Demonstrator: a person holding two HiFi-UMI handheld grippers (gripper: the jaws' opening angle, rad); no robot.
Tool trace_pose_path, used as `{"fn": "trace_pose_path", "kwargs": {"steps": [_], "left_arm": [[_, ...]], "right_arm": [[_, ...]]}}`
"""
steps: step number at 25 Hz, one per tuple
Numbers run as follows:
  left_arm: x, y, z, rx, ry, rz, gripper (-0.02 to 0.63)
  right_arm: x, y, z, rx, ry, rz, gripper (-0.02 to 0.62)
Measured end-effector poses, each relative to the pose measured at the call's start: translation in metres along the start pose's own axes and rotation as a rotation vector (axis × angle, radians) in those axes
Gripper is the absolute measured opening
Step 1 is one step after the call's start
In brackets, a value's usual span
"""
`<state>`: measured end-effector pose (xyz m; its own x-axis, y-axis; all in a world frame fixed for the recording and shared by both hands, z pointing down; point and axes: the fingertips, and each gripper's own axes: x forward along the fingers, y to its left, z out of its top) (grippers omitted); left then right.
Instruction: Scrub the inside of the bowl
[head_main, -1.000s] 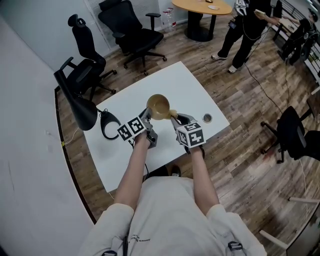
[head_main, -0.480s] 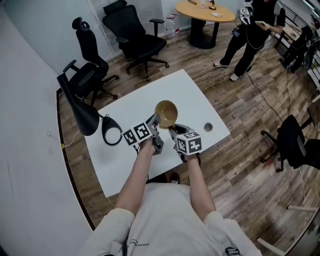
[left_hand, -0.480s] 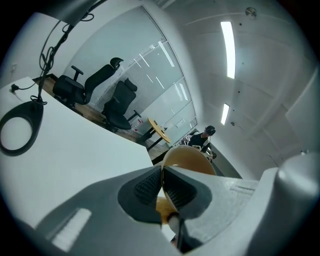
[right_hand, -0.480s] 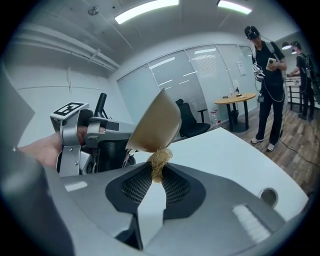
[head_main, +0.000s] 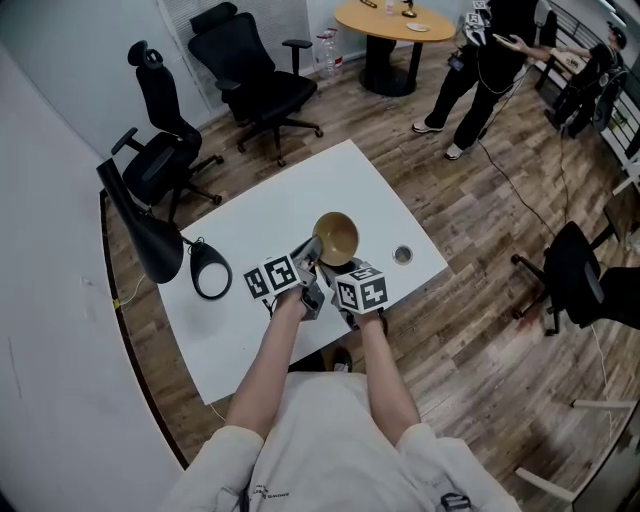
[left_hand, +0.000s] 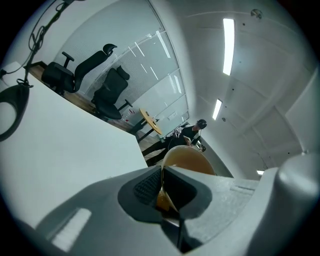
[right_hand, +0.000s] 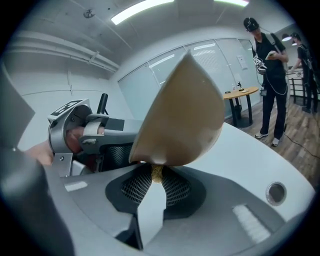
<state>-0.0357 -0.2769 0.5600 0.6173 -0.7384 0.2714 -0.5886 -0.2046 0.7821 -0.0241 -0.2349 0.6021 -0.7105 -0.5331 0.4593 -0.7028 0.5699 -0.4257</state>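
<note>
Bowl: a tan bowl (head_main: 336, 237) is held over the white table (head_main: 300, 185), tilted, with its mouth turned up towards the head camera. It lies at 12 o'clock from the two marker cubes.
Left gripper: the left gripper (head_main: 312, 252) has its jaws pressed together on the bowl's thin rim. In the left gripper view the rim (left_hand: 187, 160) runs edge-on between the ribbed pads (left_hand: 146, 186). In the head view the grip is at about 8 o'clock on the bowl.
Right gripper: the right gripper (head_main: 338, 270) has its jaws nearly together, pinching a small tuft of yellowish scrub pad (right_hand: 157, 173).
Scrub pad contact: the tuft touches the bowl's lower edge (right_hand: 180, 120) at about 6 o'clock in the head view (inner or outer wall, I cannot tell).
Grippers to each other: they are just beside one another, and the left gripper's body (right_hand: 75, 130) shows at 9 o'clock in the right gripper view.
Table hole: a round cable grommet (head_main: 402, 255) is set into the table top at 3 o'clock from the bowl.
Lamp: a black desk lamp (head_main: 150, 235) stands at 9 o'clock, with its ring base (head_main: 211, 271) on the table.
Chairs: two black office chairs (head_main: 255, 75) stand at 11 o'clock beyond the table.
Background: a round wooden table (head_main: 392, 18) stands at 1 o'clock, with a standing person (head_main: 490, 60) near it.
</note>
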Motion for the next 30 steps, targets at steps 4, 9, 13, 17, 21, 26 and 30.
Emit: {"fn": "trace_pose_path", "kwargs": {"steps": [4, 9, 13, 17, 21, 26, 30], "left_arm": [[0.002, 0.004, -0.011, -0.008, 0.026, -0.014, 0.015], [0.002, 0.018, -0.008, -0.004, 0.021, 0.012, 0.017], [0.004, 0.031, 0.000, 0.004, 0.011, 0.048, 0.017], [0.003, 0.051, 0.000, 0.013, 0.018, 0.093, 0.018], [0.006, 0.070, -0.006, 0.009, 0.029, 0.145, 0.018], [0.009, 0.087, -0.015, 0.064, 0.077, 0.204, 0.018], [0.014, 0.091, -0.029, 0.118, 0.130, 0.243, 0.022]], "right_arm": [[0.001, 0.001, -0.007, 0.000, 0.017, -0.004, 0.087], [0.005, 0.002, -0.015, -0.043, 0.062, -0.002, 0.087], [0.001, -0.003, -0.019, -0.049, 0.079, -0.007, 0.087], [-0.006, -0.008, -0.030, -0.044, 0.105, -0.021, 0.087], [-0.018, -0.022, -0.033, -0.060, 0.121, -0.054, 0.087], [-0.029, -0.044, -0.038, -0.034, 0.120, -0.105, 0.086], [-0.032, -0.057, -0.048, -0.036, 0.154, -0.148, 0.086]]}}
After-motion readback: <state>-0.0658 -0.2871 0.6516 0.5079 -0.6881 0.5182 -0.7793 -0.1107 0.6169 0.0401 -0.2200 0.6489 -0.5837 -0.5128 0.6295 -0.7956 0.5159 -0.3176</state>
